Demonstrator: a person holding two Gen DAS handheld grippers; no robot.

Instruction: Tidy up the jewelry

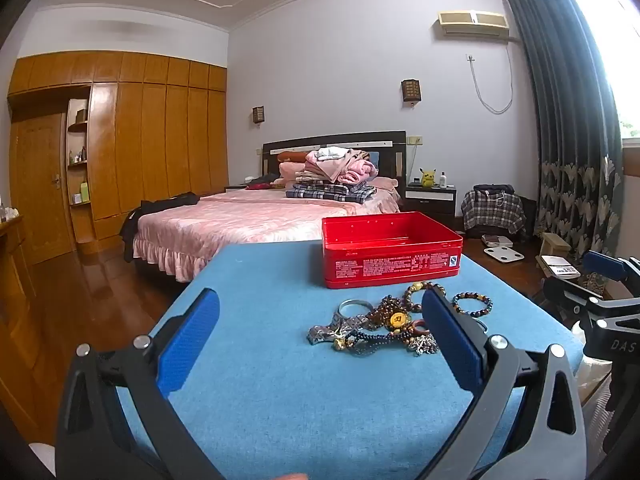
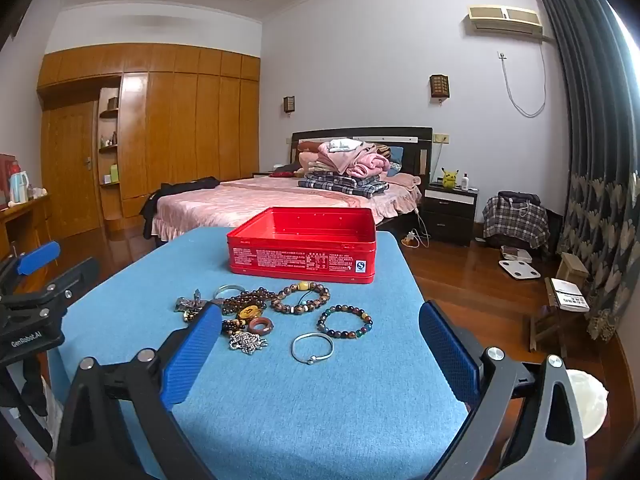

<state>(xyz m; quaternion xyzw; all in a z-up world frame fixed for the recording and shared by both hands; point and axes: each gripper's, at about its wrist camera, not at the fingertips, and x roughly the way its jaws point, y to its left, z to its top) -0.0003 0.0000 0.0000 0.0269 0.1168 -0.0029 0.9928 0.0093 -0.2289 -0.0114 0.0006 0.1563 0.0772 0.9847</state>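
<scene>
An open, empty red tin box (image 1: 392, 252) (image 2: 302, 246) stands at the far side of the blue-covered table (image 1: 280, 400) (image 2: 300, 420). In front of it lies a tangled pile of bead strings, chains and a gold pendant (image 1: 384, 324) (image 2: 244, 312). To the pile's right are a brown bead bracelet (image 2: 300, 298), a multicoloured bead bracelet (image 1: 472, 304) (image 2: 345, 322) and a thin silver bangle (image 2: 312, 348). My left gripper (image 1: 320, 300) hovers open just short of the pile, holding nothing. My right gripper (image 2: 320, 310) is open near the bangle, also holding nothing.
The table drops off to wooden floor on the left and right. A pink bed (image 1: 248, 216) with folded clothes lies beyond the far edge. A small wooden stool (image 2: 556, 320) and a white bin (image 2: 588, 400) stand to the right of the table.
</scene>
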